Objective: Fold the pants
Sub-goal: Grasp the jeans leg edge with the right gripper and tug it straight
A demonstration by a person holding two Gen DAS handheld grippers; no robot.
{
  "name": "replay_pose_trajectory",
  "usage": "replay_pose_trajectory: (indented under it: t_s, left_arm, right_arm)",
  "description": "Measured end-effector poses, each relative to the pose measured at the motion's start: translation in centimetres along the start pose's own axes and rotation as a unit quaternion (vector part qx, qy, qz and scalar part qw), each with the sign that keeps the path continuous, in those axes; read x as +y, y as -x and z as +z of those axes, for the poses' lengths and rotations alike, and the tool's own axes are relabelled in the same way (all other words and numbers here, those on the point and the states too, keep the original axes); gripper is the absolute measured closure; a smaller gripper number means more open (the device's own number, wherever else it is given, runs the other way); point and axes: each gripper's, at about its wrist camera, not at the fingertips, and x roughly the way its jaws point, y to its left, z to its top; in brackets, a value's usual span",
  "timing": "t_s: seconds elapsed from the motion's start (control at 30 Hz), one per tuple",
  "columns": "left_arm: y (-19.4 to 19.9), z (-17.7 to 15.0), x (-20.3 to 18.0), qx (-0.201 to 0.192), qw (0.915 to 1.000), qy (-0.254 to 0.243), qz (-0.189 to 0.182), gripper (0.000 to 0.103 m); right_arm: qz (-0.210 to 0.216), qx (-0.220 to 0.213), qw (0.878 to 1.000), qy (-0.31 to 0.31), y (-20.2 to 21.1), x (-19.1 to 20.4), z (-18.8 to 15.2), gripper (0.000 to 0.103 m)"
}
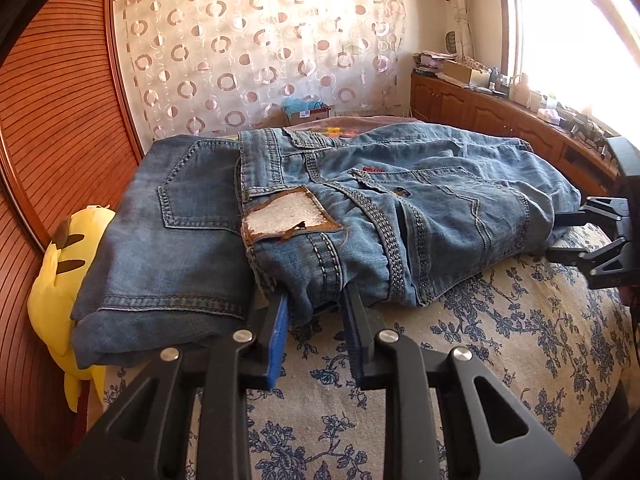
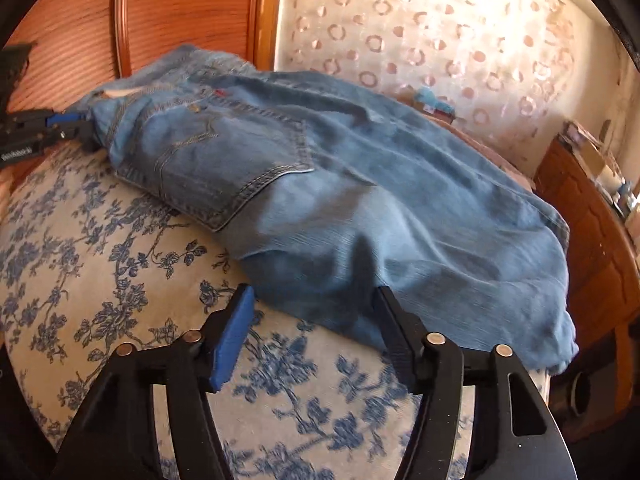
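Jeans: a pair of blue jeans [image 1: 400, 216] lies across the floral bedspread [image 1: 500, 340], waist end at the left, legs running to the right. A torn waist patch [image 1: 286, 216] with a brown edge faces up near the left end.
Folded jeans: a second pair, folded [image 1: 172, 240], lies at the left, touching the waist end of the first pair.
Left gripper: the left gripper [image 1: 316, 300] sits at the near waist edge. Its jaws stand narrow and pinch a bunch of denim from the waistband; the blue pad [image 1: 282, 328] presses the cloth from the left. In the right wrist view the same gripper [image 2: 76, 124] meets the waist end at the far left.
Right gripper: the right gripper [image 2: 312, 300] is at the near edge of the leg section. Its fingers are spread wide. The right finger [image 2: 390, 316] touches the denim edge; the blue-padded left finger [image 2: 232, 336] stands over the bedspread, apart from the cloth. Nothing is pinched. In the left wrist view it [image 1: 560, 236] sits at the right end of the jeans, jaws parted.
Toy: a yellow plush toy [image 1: 60, 280] lies at the left edge of the bed, partly under the folded jeans.
Surroundings: a curtain [image 1: 260, 48] with ring pattern hangs at the far side; a wooden cabinet [image 1: 480, 108] stands at the far right.
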Motion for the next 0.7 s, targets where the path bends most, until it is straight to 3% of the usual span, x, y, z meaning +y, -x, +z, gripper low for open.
replay_pose_trajectory:
  t_s: [0.2, 0.27, 0.33, 0.4, 0.7]
  left_arm:
    - [-0.4, 0.1, 0.2, 0.007, 1.0000, 0.006, -0.004, 0.080]
    - [-0.5, 0.1, 0.2, 0.006, 0.9999, 0.008, -0.006, 0.080]
    - [-0.5, 0.0, 0.3, 0.000, 0.9999, 0.011, -0.008, 0.081]
    - [-0.5, 0.1, 0.3, -0.003, 0.9998, 0.014, -0.011, 0.085]
    - [2.4, 0.7, -0.1, -0.042, 0.9989, 0.019, -0.013, 0.089]
  right_arm:
    - [-0.012, 0.016, 1.000, 0.001, -1.9, 0.0, 0.9, 0.038]
    - [-0.012, 0.016, 1.000, -0.003, -2.1, -0.3, 1.1, 0.053]
    - [-0.011, 0.017, 1.000, -0.001, -2.1, -0.4, 1.1, 0.087]
    - [-0.014, 0.017, 1.000, 0.004, -2.2, -0.3, 1.3, 0.096]
    - [-0.016, -0.023, 0.999, -0.016, 1.3, -0.6, 1.4, 0.101]
